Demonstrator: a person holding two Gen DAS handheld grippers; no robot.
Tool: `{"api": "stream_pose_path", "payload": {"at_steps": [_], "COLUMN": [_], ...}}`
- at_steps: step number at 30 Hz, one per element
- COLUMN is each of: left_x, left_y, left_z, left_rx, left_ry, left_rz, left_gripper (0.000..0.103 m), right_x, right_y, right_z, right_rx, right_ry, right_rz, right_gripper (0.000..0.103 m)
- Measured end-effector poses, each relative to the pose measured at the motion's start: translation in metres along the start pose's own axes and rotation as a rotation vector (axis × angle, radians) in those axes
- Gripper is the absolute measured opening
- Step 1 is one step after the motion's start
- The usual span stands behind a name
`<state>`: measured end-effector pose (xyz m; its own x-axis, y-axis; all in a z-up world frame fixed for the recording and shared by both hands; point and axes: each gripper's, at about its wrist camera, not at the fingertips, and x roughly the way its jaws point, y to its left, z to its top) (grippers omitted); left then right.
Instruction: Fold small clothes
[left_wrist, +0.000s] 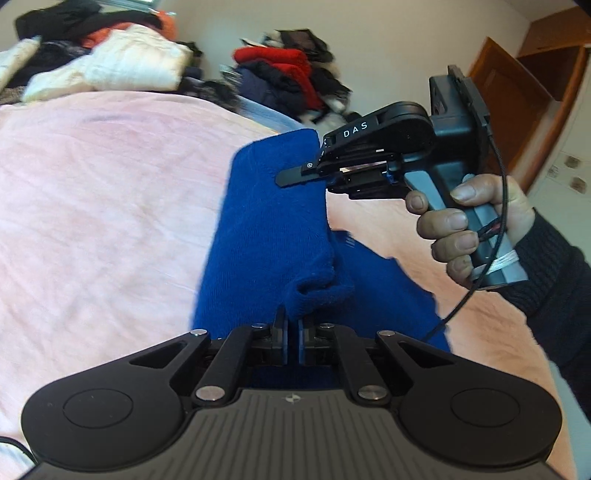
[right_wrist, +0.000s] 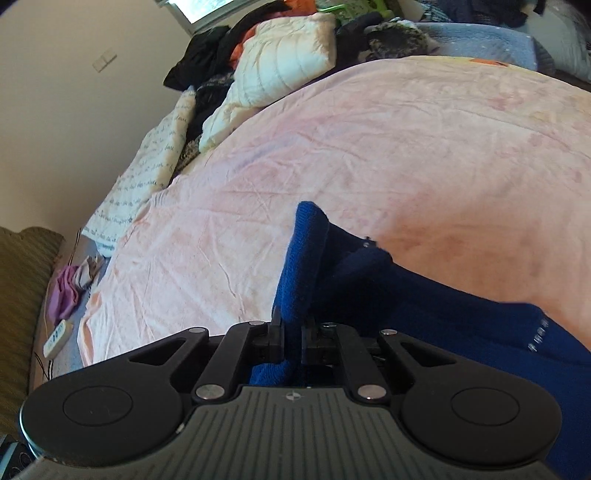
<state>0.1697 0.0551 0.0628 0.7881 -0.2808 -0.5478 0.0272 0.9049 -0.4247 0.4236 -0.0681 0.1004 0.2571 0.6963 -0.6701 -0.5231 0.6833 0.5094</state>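
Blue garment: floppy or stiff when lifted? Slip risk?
Likely floppy: the blue garment sags and bunches between the left gripper and right gripper. Probably light. Its fuzzy knit looks grippy, so slipping seems unlikely.

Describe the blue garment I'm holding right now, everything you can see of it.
The blue garment is a soft, fuzzy knit, deep royal blue, with small pale marks near one edge. It hangs stretched above the pink blanket, creased lengthwise and bunched at the near end. The left gripper pinches that bunch; the right gripper is shut on another edge.
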Motion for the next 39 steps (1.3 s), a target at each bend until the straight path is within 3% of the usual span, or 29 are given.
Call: {"api": "stream_pose_path", "payload": {"at_steps": [6, 10, 16, 17, 18, 20, 23, 25, 28, 30, 32, 37, 39], "left_x": [0.028, 0.048, 0.065, 0.066, 0.064, 0.054, 0.036, 0.032, 0.041, 0.057, 0.072, 0.097, 0.102], "left_y": [-0.059, -0.083, -0.104, -0.106, -0.107, -0.105, -0.087, -0.07, -0.033, -0.011, 0.0, 0.003, 0.001], "left_z": [-0.029, -0.044, -0.045, -0.045, -0.046, -0.048, -0.05, -0.044, -0.034, -0.035, -0.041, -0.063, -0.066], "left_rx": [0.086, 0.127, 0.19, 0.205, 0.219, 0.252, 0.27, 0.167, -0.229, -0.524, -0.734, -1.005, -1.02], "left_ry": [0.106, 0.171, 0.211, 0.223, 0.228, 0.231, 0.193, 0.2, 0.187, 0.23, 0.267, 0.353, 0.377], "left_rz": [-0.147, -0.169, -0.191, -0.203, -0.222, -0.265, -0.273, -0.273, -0.273, -0.303, -0.302, -0.357, -0.33], "left_gripper": [0.005, 0.005, 0.004, 0.004, 0.005, 0.005, 0.005, 0.005, 0.006, 0.006, 0.006, 0.007, 0.008], "right_x": [-0.056, -0.073, -0.081, -0.081, -0.082, -0.095, -0.112, -0.115, -0.11, -0.103, -0.098, -0.1, -0.104], "right_y": [-0.077, -0.117, -0.139, -0.143, -0.147, -0.154, -0.164, -0.169, -0.176, -0.175, -0.17, -0.158, -0.158], "right_z": [-0.036, -0.061, -0.073, -0.073, -0.074, -0.081, -0.1, -0.111, -0.115, -0.114, -0.114, -0.117, -0.119], "right_rx": [0.114, 0.195, 0.245, 0.272, 0.296, 0.334, 0.42, 0.464, 0.518, 0.527, 0.522, 0.491, 0.489], "right_ry": [-0.044, -0.069, -0.084, -0.076, -0.081, -0.134, -0.189, -0.204, -0.219, -0.215, -0.203, -0.205, -0.214], "right_rz": [-0.085, -0.123, -0.062, -0.065, -0.078, -0.073, 0.053, 0.134, 0.172, 0.176, 0.175, 0.191, 0.194], "right_gripper": [0.01, 0.009, 0.008, 0.018, 0.02, 0.041, 0.064, 0.066, 0.066, 0.065, 0.065, 0.065, 0.065]}}
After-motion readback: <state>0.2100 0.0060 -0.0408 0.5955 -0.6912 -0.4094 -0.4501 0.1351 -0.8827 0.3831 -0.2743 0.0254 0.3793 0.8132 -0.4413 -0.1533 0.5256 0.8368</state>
